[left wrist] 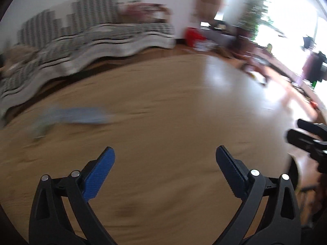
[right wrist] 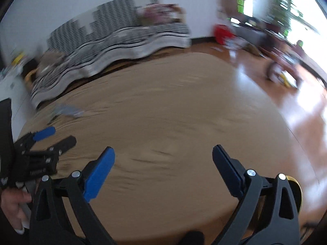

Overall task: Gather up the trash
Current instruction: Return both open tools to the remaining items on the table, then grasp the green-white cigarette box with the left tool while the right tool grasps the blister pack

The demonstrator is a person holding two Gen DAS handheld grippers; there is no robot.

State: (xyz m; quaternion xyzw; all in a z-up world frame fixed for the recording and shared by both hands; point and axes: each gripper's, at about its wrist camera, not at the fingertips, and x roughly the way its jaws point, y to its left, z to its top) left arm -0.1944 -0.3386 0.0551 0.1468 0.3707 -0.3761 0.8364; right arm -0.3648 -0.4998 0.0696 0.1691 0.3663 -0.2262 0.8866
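A blurred pale blue piece of trash (left wrist: 75, 116) lies on the left part of the wooden table (left wrist: 163, 112). It also shows in the right wrist view (right wrist: 67, 110), at the table's far left. My left gripper (left wrist: 164, 157) is open and empty above the table, the trash ahead to its left. My right gripper (right wrist: 162, 156) is open and empty over the table's middle. The left gripper (right wrist: 55, 136) shows at the left edge of the right wrist view. The right gripper (left wrist: 296, 130) shows at the right edge of the left wrist view.
A sofa with a black-and-white checked cover (left wrist: 92, 40) stands behind the table. A red object (left wrist: 192, 35) sits on the floor by the wall. A potted plant (left wrist: 253, 14) and dark furniture stand by the bright window. Shiny wooden floor (right wrist: 296, 106) lies to the right.
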